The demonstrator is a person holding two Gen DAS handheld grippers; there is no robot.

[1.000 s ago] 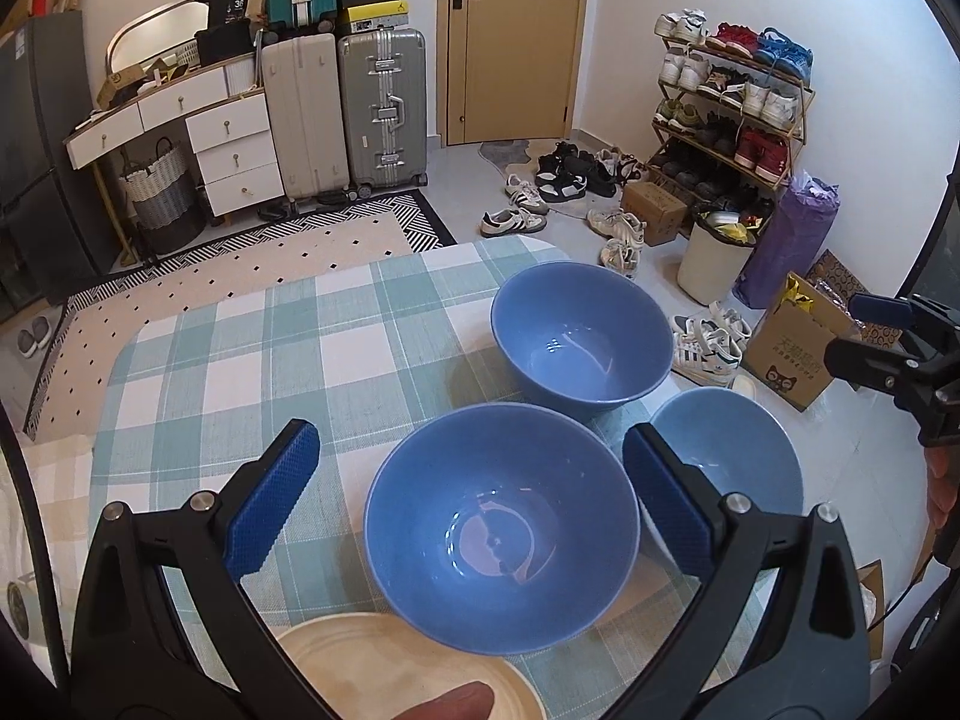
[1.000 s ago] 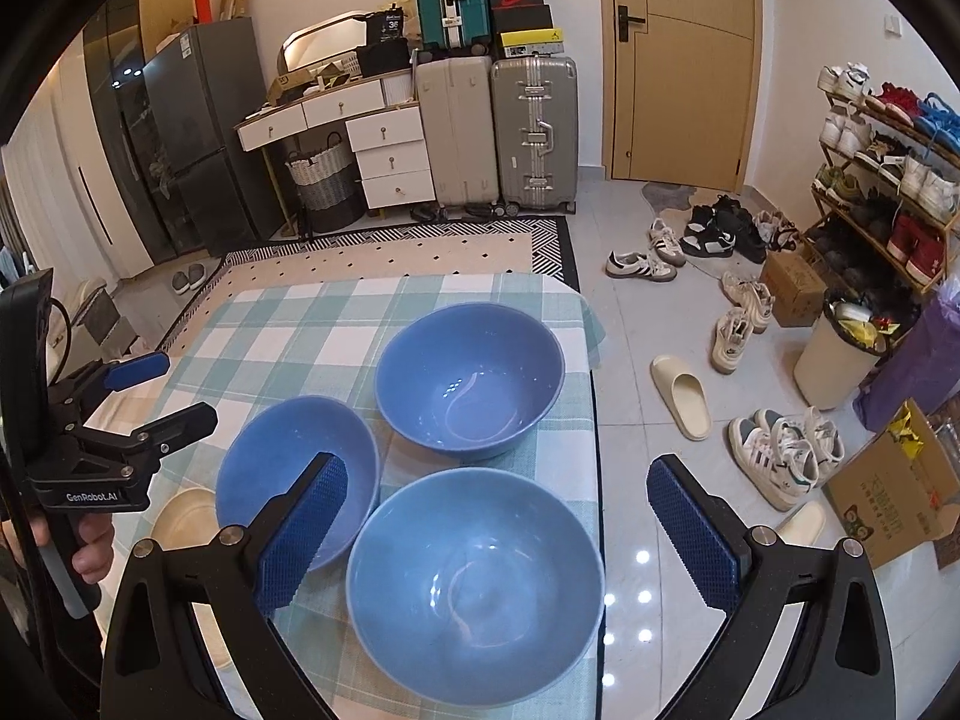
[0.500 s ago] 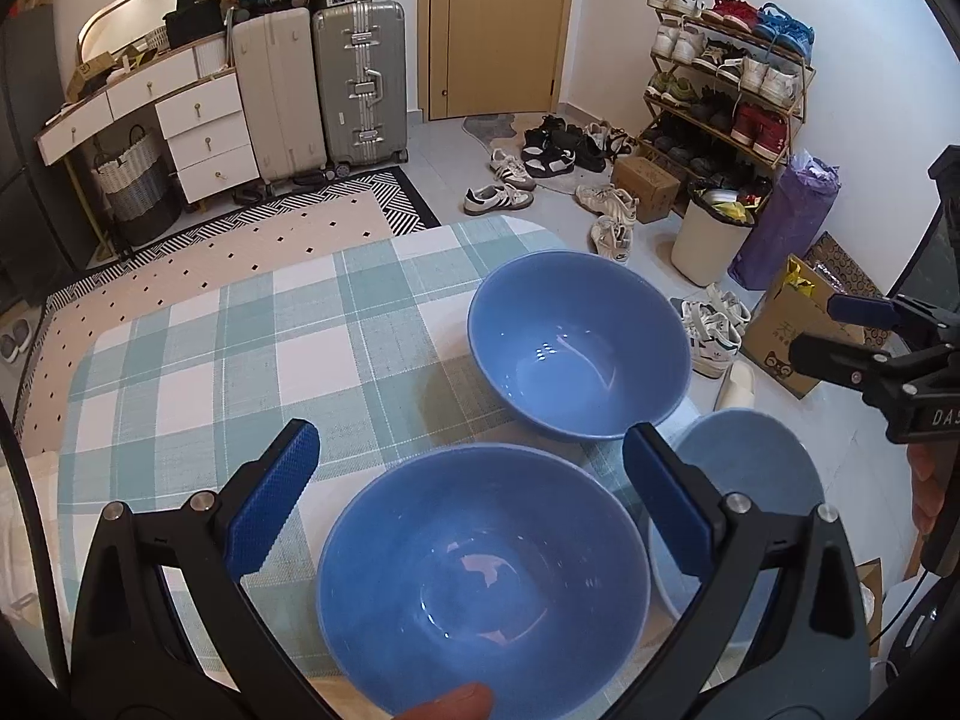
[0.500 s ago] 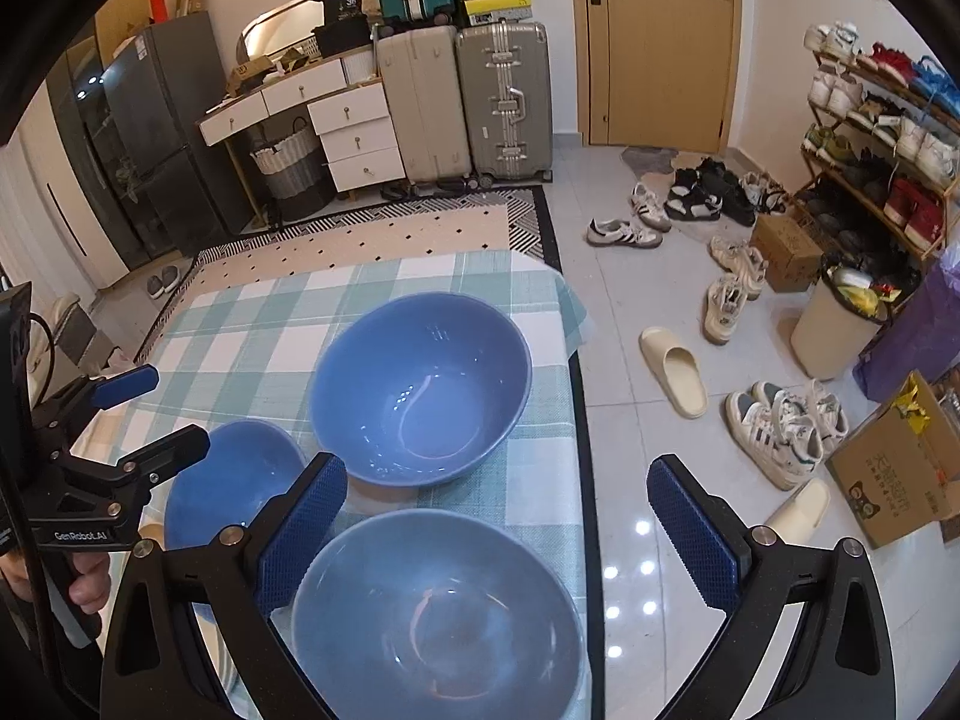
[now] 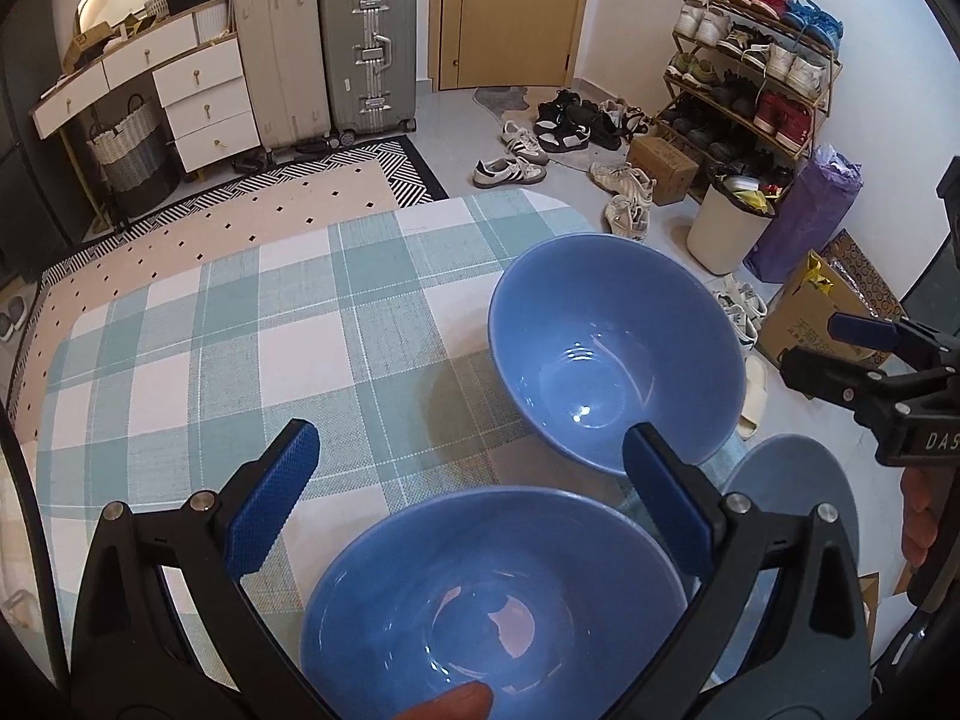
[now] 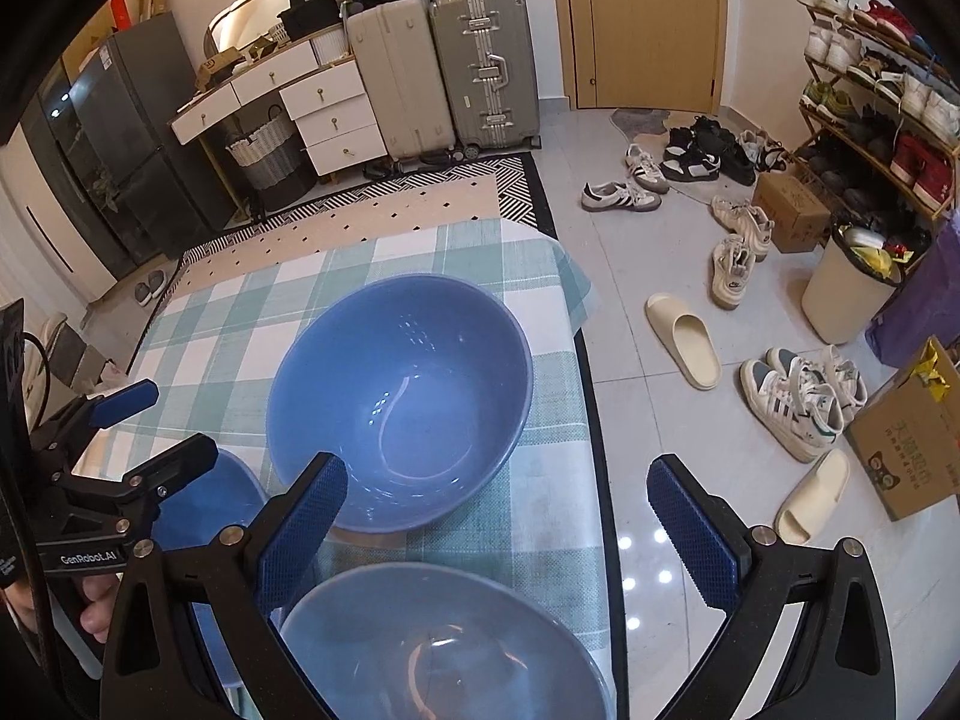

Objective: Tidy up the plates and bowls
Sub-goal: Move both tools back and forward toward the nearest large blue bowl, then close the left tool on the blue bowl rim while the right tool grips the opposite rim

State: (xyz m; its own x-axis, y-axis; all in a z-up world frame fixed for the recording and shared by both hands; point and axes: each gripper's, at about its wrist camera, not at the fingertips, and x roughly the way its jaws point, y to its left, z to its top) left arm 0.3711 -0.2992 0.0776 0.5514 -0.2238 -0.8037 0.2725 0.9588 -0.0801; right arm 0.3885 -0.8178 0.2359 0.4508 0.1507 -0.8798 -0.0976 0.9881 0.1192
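Observation:
Three blue bowls sit on the green-checked tablecloth (image 5: 240,330). The far bowl (image 5: 618,360) (image 6: 402,402) is the largest. My left gripper (image 5: 468,468) hangs open above a nearer bowl (image 5: 492,600), its blue pads spread either side of the rim without touching it. My right gripper (image 6: 495,480) is open too, hovering over another near bowl (image 6: 444,648) by the table's right edge; that bowl (image 5: 792,510) also shows low on the right in the left wrist view. Each gripper shows in the other's view: the right gripper (image 5: 819,345) and the left gripper (image 6: 153,429).
The table's right edge (image 6: 591,420) drops to a tiled floor strewn with shoes and slippers (image 6: 684,342). A bin (image 6: 852,288), cardboard box (image 6: 912,438) and shoe rack (image 6: 870,96) stand to the right. Suitcases (image 6: 480,66) and drawers line the back wall.
Both grippers have moved forward and lower over the bowls, which now loom larger and lower in the frames. The cream plate near the left gripper has slipped out of view. Both stay open.

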